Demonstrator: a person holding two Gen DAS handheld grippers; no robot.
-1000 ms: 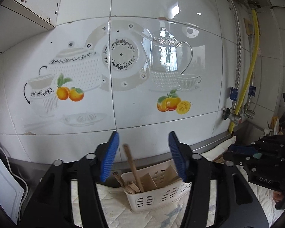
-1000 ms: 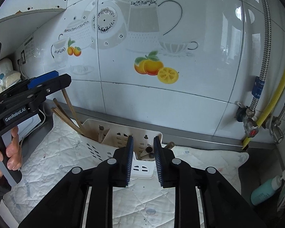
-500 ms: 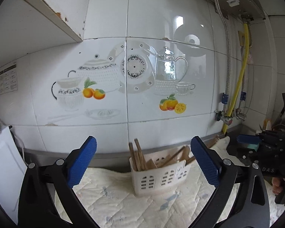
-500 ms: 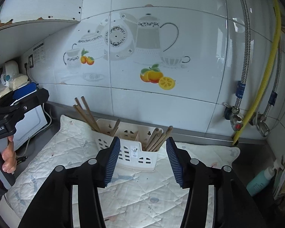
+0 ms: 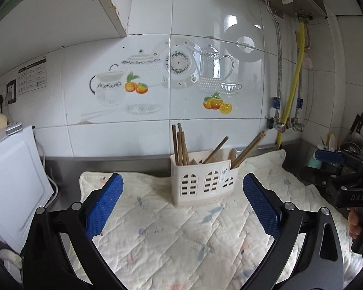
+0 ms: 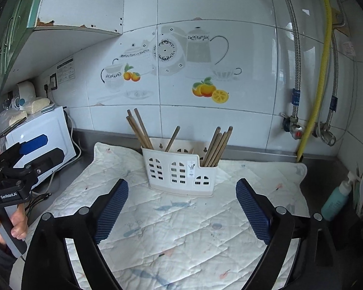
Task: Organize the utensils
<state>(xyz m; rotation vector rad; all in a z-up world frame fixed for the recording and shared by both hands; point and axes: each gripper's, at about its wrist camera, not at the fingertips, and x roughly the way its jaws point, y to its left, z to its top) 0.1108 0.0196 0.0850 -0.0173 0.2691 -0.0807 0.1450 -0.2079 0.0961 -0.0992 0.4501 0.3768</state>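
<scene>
Fingers of left gripper (image 5: pixel 182 204) spread wide, empty; right gripper (image 6: pixel 181 211) jaws opening, nothing between, well short of utensil caddy (image 6: pixel 179 172) with chopsticks (image 6: pixel 217 146).

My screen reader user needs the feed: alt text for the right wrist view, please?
A white utensil caddy holding wooden chopsticks stands on a quilted mat against a tiled wall. The right gripper in the foreground is opening, with nothing between its fingers. The left gripper is at the left edge, near a white microwave.
</scene>
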